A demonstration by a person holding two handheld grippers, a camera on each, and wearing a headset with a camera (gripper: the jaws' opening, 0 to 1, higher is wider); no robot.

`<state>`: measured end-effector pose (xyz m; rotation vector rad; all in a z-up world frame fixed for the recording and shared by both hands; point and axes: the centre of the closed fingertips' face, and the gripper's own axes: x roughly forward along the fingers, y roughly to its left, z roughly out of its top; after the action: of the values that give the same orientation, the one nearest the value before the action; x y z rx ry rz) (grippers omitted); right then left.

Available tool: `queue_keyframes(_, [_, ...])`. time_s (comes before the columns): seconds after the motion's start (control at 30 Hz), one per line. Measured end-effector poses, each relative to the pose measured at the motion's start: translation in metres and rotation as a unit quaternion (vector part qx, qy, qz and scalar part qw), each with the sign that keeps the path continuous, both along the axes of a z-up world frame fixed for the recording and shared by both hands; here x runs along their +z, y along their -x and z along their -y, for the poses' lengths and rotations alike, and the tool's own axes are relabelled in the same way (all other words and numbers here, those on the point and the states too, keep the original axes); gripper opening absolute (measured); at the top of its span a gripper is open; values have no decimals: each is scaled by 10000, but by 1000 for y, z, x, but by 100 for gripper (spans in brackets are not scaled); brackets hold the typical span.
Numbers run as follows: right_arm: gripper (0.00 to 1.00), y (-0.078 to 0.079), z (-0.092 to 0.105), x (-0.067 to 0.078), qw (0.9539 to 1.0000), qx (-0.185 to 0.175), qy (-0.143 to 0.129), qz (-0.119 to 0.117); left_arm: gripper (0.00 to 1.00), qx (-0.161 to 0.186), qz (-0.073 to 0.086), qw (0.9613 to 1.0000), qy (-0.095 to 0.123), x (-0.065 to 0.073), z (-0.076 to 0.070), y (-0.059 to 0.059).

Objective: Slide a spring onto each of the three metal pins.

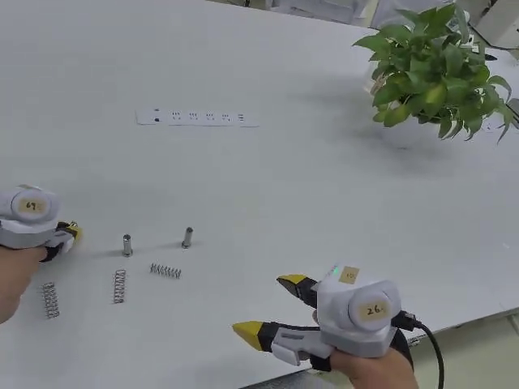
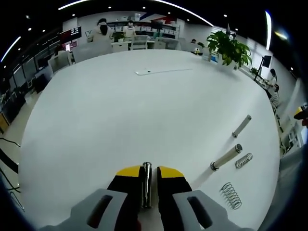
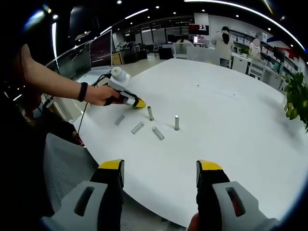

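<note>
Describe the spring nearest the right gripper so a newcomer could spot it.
On the white table, near the person's edge, two pins stand upright. The spring lies just in front of the pin nearer the plant. Unlike the other two springs, it lies crosswise in the head view rather than pointing away.

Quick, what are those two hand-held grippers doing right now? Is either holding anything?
Left hand-held gripper: closed on a metal pin.
Right hand-held gripper: open, holding nothing.
</note>
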<state>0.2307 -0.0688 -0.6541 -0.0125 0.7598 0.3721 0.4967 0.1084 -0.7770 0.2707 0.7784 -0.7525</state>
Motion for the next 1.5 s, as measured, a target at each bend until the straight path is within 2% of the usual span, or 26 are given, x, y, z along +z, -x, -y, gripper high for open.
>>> queue_keyframes(0.07, [59,-1,0,1,10000,-34,-26,21,4,-140,154,9995,-237,-2,-2,-4])
queue_keyframes(0.1, [59,-2,1,1,10000,-35,-24,22,3,-203,246,9991,-275,-1,-1,-6])
queue_keyframes(0.13, [59,-2,1,1,10000,-32,-20,22,2,-188,182,9994,-242,-2,0,-5])
queue_keyframes(0.33, [59,-2,1,1,10000,-72,-37,49,0,-246,149,9989,-380,-2,-3,-5])
queue_keyframes(0.4, [59,-2,2,0,9999,-95,-60,52,0,-154,-5,9994,-314,-1,-4,-5])
queue_keyframes(0.7, [59,-2,-1,-2,9999,-91,-91,65,0,-204,116,9996,-169,12,-10,3])
queue_keyframes(1.0, [60,-3,-5,-2,9999,-24,-112,103,0,-34,163,9999,-31,21,-20,9])
queue_keyframes(1.5, [59,2,-6,-2,9998,-57,-132,151,0,-73,289,9995,-70,31,-24,19])
